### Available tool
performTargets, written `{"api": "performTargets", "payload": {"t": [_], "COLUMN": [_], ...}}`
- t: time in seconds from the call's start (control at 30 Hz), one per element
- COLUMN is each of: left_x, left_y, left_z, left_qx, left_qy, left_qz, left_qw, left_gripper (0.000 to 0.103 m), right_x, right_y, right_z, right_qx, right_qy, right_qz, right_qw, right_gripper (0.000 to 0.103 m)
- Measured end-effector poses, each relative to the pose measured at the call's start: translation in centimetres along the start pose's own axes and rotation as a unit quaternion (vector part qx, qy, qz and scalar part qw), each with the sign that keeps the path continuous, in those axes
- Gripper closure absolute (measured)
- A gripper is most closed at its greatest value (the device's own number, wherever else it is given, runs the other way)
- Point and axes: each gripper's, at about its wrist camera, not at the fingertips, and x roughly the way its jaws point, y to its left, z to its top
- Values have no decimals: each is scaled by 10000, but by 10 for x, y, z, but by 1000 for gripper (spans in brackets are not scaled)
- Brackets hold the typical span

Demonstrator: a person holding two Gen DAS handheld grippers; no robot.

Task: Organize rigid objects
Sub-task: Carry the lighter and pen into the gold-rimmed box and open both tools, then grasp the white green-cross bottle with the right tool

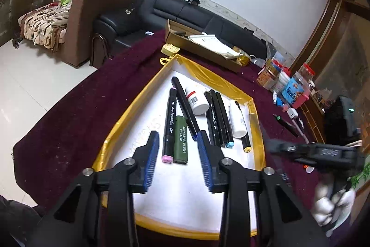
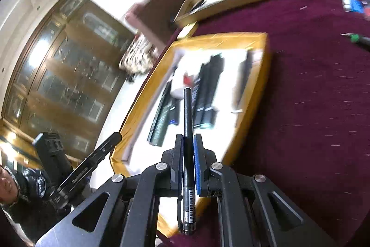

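Note:
A gold-rimmed tray [image 1: 129, 117] with a white floor lies on the maroon cloth. Inside it are a pink-capped black marker [image 1: 170, 122], a green tube [image 1: 180, 140], a long black pen [image 1: 186, 112], a white bottle [image 1: 196, 100], three black markers [image 1: 218, 119], a white tube [image 1: 237, 118] and a yellow-capped marker [image 1: 246, 145]. My left gripper [image 1: 178, 138] hovers open over the near markers, its pads touching nothing. My right gripper [image 2: 188, 138] is shut on a thin black pen [image 2: 187, 119] above the tray's [image 2: 266, 66] near edge. The right wrist view is blurred.
A flat cardboard box [image 1: 203, 45] with papers lies beyond the tray. Jars and packets [image 1: 272, 75] crowd the right side, with loose pens [image 1: 286, 124] and a white charger [image 1: 293, 113] on the cloth. A black sofa [image 1: 185, 13] stands behind the table. A gloved hand [image 1: 330, 205] is at the right.

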Motion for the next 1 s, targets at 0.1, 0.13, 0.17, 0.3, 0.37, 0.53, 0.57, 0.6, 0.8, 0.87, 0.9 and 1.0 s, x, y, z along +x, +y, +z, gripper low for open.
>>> {"api": "performTargets", "payload": {"t": [0.1,0.13,0.17,0.3,0.37,0.53,0.57,0.6,0.8,0.87,0.9,1.0], "left_x": [-10,-13,-14,-18,-16,-12,-12,-12,-15,-19,-21,-27], "left_y": [5,8,9,15,17,17,16,16,7,4,2,-5], "left_z": [2,3,4,6,6,5,5,5,2,2,1,-1], "left_qx": [-30,-16,-11,-63,-84,-180,-187,-189,-110,-109,-122,-74], "left_qy": [-142,-195,-218,-255,-226,-122,-107,-97,-54,-114,-147,-231], "left_qz": [28,56,75,30,5,-28,-26,-38,-57,-36,-47,-145], "left_qw": [9999,9998,9997,9997,9997,9998,9998,9998,9999,9999,9998,9996], "left_gripper": [57,57,57,55,55,53,49,47,45,45,45,44], "right_x": [40,50,64,90,98,96,92,87,40,20,13,-25], "right_y": [16,19,25,40,40,43,43,41,30,24,21,0], "right_z": [-1,-1,-1,7,15,23,22,20,12,15,18,19], "right_qx": [-3,-21,-82,-327,-404,-445,-452,-447,-484,-527,-566,-582], "right_qy": [294,364,440,390,369,280,217,165,-331,-531,-607,-885], "right_qz": [-48,-104,-226,-698,-1017,-1333,-1314,-1292,-1165,-1195,-1263,-1618], "right_qw": [9996,9993,9987,9963,9933,9897,9901,9905,9915,9900,9885,9811], "right_gripper": [95,95,95,95,95,95,95,95,92,92,92,89]}}
